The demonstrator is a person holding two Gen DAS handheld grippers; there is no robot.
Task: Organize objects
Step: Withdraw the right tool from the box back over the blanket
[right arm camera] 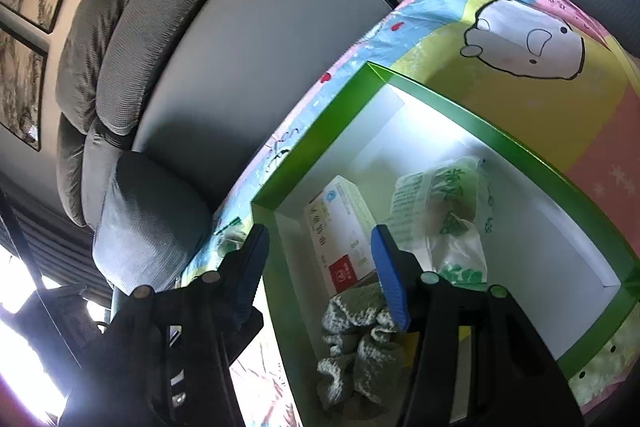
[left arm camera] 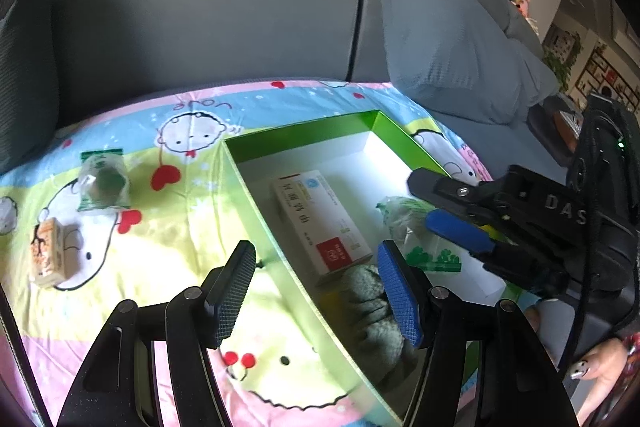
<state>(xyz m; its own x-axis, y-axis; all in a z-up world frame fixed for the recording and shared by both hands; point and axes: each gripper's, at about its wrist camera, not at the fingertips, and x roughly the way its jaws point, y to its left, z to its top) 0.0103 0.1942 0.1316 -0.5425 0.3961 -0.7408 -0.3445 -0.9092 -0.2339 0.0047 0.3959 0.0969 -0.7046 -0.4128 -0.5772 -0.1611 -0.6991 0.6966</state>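
Observation:
A green box with a white inside lies on a cartoon-print blanket. In it are a white medicine box, a clear bag with green print and a grey knitted cloth. My left gripper is open and straddles the box's near-left wall, empty. My right gripper is open above the box, its tips next to the bag, with nothing pressed between the pads.
On the blanket left of the box lie a clear packet with a green top and a small orange-and-white carton. A grey sofa with a cushion stands behind. A person's hand holds the right gripper.

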